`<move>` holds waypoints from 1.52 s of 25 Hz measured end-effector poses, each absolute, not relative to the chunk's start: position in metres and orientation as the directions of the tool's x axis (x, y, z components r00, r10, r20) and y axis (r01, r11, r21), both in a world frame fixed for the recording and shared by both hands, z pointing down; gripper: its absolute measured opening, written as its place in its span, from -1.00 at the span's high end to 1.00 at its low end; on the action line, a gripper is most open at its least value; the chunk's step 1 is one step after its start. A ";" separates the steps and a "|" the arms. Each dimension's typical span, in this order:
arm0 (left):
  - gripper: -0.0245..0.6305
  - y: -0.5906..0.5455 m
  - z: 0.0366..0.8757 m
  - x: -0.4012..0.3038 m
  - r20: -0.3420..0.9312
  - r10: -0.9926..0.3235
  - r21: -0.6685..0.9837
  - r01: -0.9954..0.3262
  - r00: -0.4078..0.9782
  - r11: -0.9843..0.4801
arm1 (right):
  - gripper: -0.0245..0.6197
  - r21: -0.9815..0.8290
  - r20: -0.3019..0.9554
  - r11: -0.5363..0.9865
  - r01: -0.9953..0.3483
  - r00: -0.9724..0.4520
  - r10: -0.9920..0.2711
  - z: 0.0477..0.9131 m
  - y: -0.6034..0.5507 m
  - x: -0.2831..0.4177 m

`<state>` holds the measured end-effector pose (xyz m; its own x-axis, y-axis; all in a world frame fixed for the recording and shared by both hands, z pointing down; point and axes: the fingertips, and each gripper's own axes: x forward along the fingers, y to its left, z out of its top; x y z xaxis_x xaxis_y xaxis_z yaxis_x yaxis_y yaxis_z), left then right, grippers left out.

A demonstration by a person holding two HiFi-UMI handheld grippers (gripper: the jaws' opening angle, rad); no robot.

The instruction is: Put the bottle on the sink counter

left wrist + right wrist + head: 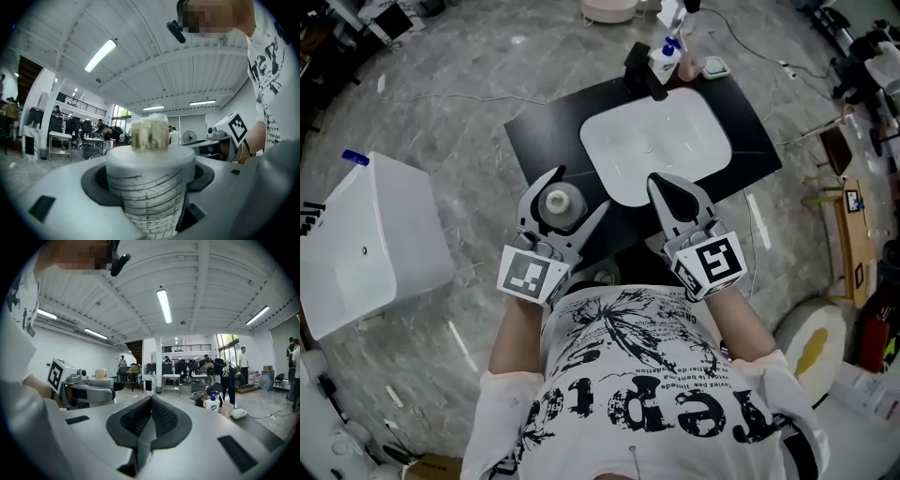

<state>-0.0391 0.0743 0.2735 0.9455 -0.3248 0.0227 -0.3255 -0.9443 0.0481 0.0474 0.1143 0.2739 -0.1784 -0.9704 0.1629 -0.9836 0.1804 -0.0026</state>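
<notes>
A white bottle [560,201] hung in the left gripper [575,194] at the lower centre-left of the head view, close in front of the person's printed shirt [628,375] and over the near left edge of the black sink counter [750,131]. It had not yet been set down.

The likeliest mishap, judging by the scene, lay in the hold itself. The jaws clasped the bottle's smooth round body below its clear cap, and a slackened squeeze before the base met the counter could have let it drop to the stone floor [469,103] at the counter's edge. Beyond it, the white basin [675,141] filled most of the counter's middle, leaving only narrow black margins. A bottle placed on the sloping rim could have tipped or slid into the bowl. At the upper centre of the frame, a pump dispenser [665,62], a pink cup [690,66] and a soap dish [716,67] crowded the far edge, where a long reach could have knocked them over.

The left gripper's jaws stood spread to the bottle's width, pinching it on both sides. The right gripper [667,187], at lower centre-right just beside the left one, had its jaws pressed together on nothing and touched nothing.
</notes>
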 end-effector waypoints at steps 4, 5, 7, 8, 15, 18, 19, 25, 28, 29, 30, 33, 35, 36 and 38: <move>-0.14 0.022 0.297 -0.025 0.068 -0.422 0.065 -0.426 0.904 -0.902 | 0.88 -0.021 0.188 0.289 -0.957 -0.288 -0.939 0.292 0.052 0.061; -0.14 0.006 0.303 -0.021 0.084 -0.445 0.063 -0.450 0.892 -0.891 | 0.88 -0.023 0.192 0.309 -0.951 -0.307 -0.932 0.296 0.035 0.065; -0.14 -0.028 0.315 -0.012 0.114 -0.484 0.064 -0.492 0.868 -0.868 | 0.88 -0.024 0.201 0.337 -0.941 -0.335 -0.920 0.303 0.001 0.075; -0.14 -0.044 0.322 -0.009 0.128 -0.505 0.070 -0.516 0.853 -0.854 | 0.88 -0.026 0.206 0.357 -0.934 -0.354 -0.912 0.307 -0.016 0.079; -0.14 -0.129 0.384 0.020 0.215 -0.627 0.099 -0.655 0.749 -0.749 | 0.88 -0.078 0.272 0.483 -0.872 -0.485 -0.832 0.358 -0.110 0.107; -0.14 -0.159 0.415 0.027 0.266 -0.648 0.098 -0.689 0.714 -0.718 | 0.88 -0.078 0.298 0.524 -0.848 -0.522 -0.799 0.386 -0.145 0.110; -0.14 -0.170 0.426 0.029 0.279 -0.655 0.097 -0.699 0.702 -0.708 | 0.88 -0.077 0.305 0.539 -0.839 -0.535 -0.788 0.395 -0.155 0.110; -0.14 -0.228 0.480 0.039 0.330 -0.686 0.116 -0.749 0.649 -0.653 | 0.88 -0.132 0.334 0.572 -0.809 -0.580 -0.743 0.445 -0.203 0.115; -0.14 -0.247 0.503 0.037 0.351 -0.697 0.119 -0.768 0.625 -0.629 | 0.88 -0.140 0.348 0.589 -0.796 -0.597 -0.723 0.465 -0.216 0.114; -0.14 -0.251 0.510 0.037 0.359 -0.698 0.120 -0.773 0.619 -0.624 | 0.88 -0.141 0.350 0.594 -0.792 -0.601 -0.718 0.470 -0.219 0.114; -0.14 -0.255 0.516 0.036 0.367 -0.699 0.119 -0.777 0.613 -0.618 | 0.88 -0.142 0.352 0.598 -0.788 -0.605 -0.714 0.475 -0.221 0.113; -0.14 -0.262 0.532 0.032 0.398 -0.700 0.096 -0.786 0.593 -0.611 | 0.88 -0.157 0.353 0.602 -0.783 -0.614 -0.706 0.484 -0.225 0.109; -0.14 -0.266 0.541 0.031 0.417 -0.701 0.083 -0.792 0.579 -0.605 | 0.88 -0.158 0.361 0.607 -0.779 -0.618 -0.698 0.489 -0.227 0.109; -0.14 -0.267 0.545 0.032 0.426 -0.701 0.078 -0.795 0.572 -0.602 | 0.88 -0.158 0.366 0.606 -0.780 -0.616 -0.697 0.491 -0.228 0.111; -0.14 -0.268 0.551 0.033 0.440 -0.699 0.068 -0.797 0.564 -0.600 | 0.88 -0.155 0.375 0.597 -0.787 -0.606 -0.702 0.495 -0.229 0.115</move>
<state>0.0331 -0.2678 0.5507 0.5638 -0.6990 0.4400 -0.7970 -0.6001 0.0678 0.1146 -0.2294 0.4946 -0.6056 -0.7017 0.3752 -0.7874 0.5967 -0.1548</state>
